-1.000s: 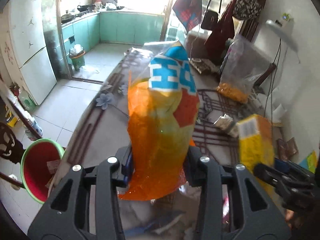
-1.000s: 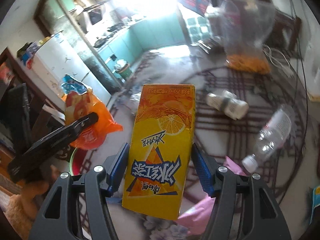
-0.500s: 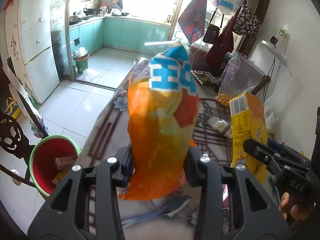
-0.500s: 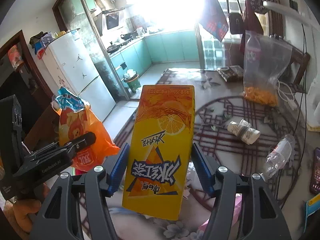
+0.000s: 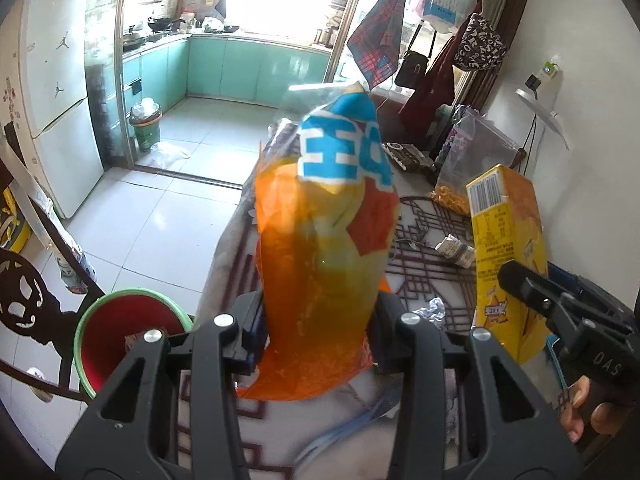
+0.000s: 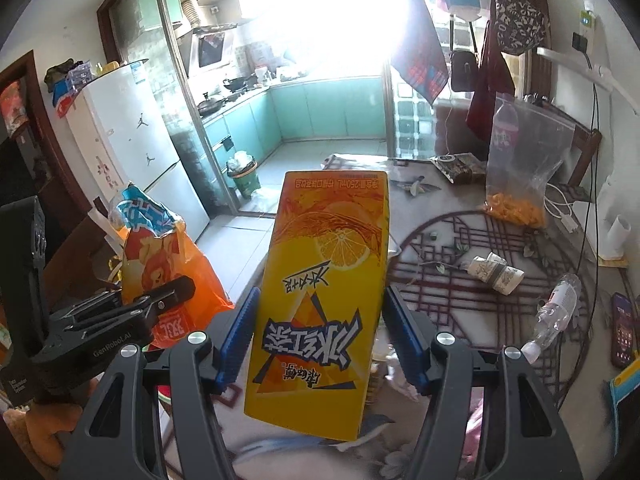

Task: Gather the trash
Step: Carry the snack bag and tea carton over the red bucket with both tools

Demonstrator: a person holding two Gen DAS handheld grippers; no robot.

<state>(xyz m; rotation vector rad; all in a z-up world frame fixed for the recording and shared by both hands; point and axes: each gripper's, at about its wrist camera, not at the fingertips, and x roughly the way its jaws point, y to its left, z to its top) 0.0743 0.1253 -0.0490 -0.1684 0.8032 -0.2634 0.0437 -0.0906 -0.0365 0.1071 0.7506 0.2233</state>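
- Where the left wrist view looks down, a patterned table stretches ahead of the fingers, white tiled floor open to their left; a red bin with a green rim stands on it beside the left finger.
- Left gripper fingers clamp an orange snack bag, upright between them.
- Right wrist view: right gripper fingers squeeze a yellow juice carton; a clear bottle lies right of them, a crushed cup beyond.
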